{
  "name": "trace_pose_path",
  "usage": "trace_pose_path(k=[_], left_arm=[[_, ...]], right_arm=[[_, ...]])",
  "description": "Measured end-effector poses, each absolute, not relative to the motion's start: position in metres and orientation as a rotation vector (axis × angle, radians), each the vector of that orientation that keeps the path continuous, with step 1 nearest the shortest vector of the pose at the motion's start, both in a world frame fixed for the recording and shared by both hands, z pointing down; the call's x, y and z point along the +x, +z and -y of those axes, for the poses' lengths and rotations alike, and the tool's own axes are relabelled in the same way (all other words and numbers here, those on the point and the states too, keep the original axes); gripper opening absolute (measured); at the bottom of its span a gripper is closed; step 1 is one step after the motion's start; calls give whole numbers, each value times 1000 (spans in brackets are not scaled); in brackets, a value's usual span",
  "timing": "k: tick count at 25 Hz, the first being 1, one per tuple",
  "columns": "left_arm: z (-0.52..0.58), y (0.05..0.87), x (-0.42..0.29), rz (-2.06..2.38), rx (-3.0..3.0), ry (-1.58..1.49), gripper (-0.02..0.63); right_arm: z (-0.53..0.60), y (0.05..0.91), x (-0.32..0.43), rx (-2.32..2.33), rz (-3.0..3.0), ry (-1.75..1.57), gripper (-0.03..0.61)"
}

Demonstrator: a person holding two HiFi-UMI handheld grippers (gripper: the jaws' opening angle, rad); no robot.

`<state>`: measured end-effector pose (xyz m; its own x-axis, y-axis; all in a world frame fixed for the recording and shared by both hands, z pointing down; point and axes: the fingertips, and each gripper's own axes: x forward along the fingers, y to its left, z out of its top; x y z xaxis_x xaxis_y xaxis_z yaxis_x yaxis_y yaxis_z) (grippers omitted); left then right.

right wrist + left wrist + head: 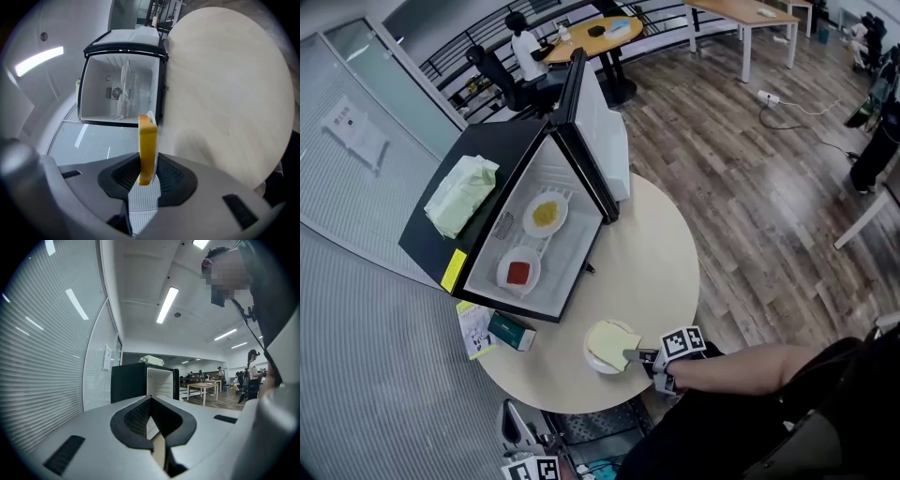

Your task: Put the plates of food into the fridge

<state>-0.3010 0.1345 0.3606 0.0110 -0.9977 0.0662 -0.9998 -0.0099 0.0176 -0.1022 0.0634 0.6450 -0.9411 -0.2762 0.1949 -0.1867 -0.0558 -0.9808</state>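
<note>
A black mini fridge (431, 234) stands open on the round table (652, 267), its white inside facing the table. Inside it sit a plate of yellow food (545, 215) and a plate of red food (518, 273). My right gripper (642, 357) is shut on the rim of a third white plate (611, 347) with a pale yellow slab, near the table's front edge. In the right gripper view this plate (148, 140) shows edge-on between the jaws of the gripper (147, 173), with the fridge (122, 89) beyond. My left gripper (517, 427) is low beside the table, shut and empty (151, 401).
A pale green bag (461, 195) lies on top of the fridge, and the fridge door (581, 122) stands swung back. A teal box (512, 332) and a leaflet (473, 328) lie on the table beside the fridge. A glass wall with blinds (47, 357) is to the left.
</note>
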Motion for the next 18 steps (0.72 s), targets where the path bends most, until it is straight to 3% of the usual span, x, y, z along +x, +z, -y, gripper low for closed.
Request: trace_pose_path(k=[18], left_arm=[[-60,332,-282,2356,2103,69,5]], right_arm=[[54,604,-99,-366,-2203,-2086,107]])
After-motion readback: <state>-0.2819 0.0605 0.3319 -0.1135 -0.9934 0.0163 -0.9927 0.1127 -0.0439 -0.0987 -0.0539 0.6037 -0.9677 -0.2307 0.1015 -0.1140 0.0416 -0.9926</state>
